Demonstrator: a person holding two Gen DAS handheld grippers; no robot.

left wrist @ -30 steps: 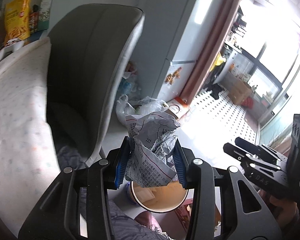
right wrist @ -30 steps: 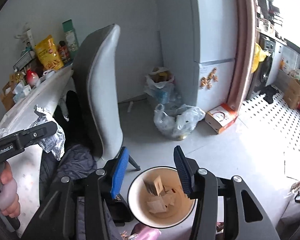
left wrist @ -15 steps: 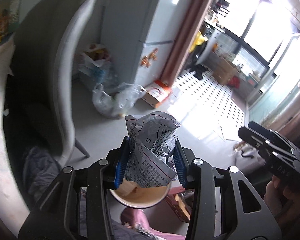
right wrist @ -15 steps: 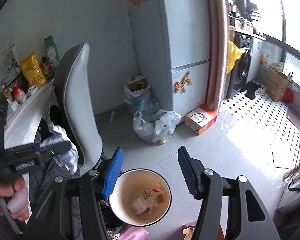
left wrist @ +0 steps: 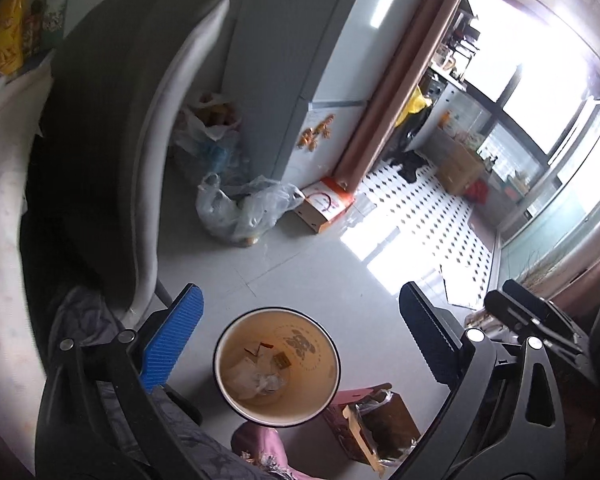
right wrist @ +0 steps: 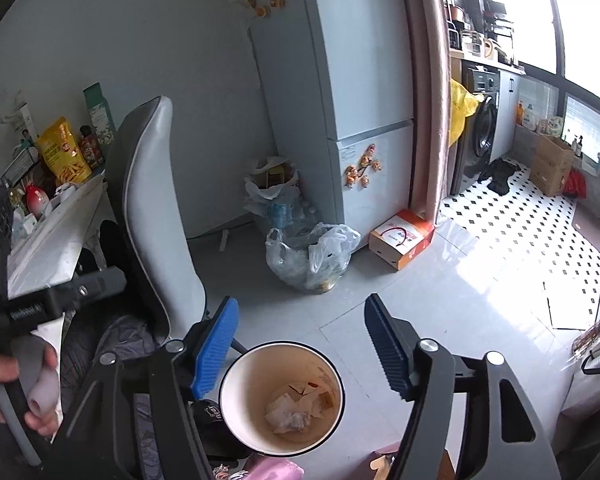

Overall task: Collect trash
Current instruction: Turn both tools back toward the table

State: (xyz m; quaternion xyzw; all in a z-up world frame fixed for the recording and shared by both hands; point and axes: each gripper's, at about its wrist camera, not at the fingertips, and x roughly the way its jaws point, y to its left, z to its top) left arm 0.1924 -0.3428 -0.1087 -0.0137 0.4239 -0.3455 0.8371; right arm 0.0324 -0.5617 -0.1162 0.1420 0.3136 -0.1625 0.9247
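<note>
The round white-rimmed waste bin with a tan inside (left wrist: 277,366) stands on the pale grey tiled floor (left wrist: 320,264) and serves as the landmark here. The left gripper (left wrist: 300,342) hangs above it, tilted steeply downward, its blue ribbed pads (left wrist: 172,344) flung wide to either side of the bin's mouth and its jaws opening with nothing between them. Inside the bin, on its bottom, lies a crumpled whitish paper wad (left wrist: 260,380) among small scraps of card.

The right gripper (right wrist: 300,344) is also angled down over the bin (right wrist: 282,396), a little behind its far rim in its own view; its jaws are opening and empty, one blue pad (right wrist: 216,346) left of the bin's rim and the dark one to the right. In that view the crumpled wad (right wrist: 288,414) sits at the bin's bottom.

At the left edge of the right wrist view, a hand (right wrist: 4,388) is wrapped around the pale handle of the left gripper's black body, fingers curled under it, well left of the bin. Left of the bin and close to it stands a grey padded chair (left wrist: 112,128) with its back upright. Beyond the bin, across the floor, lies a clear plastic bag of rubbish (left wrist: 244,208) beside an orange and white cardboard box (left wrist: 326,204).
</note>
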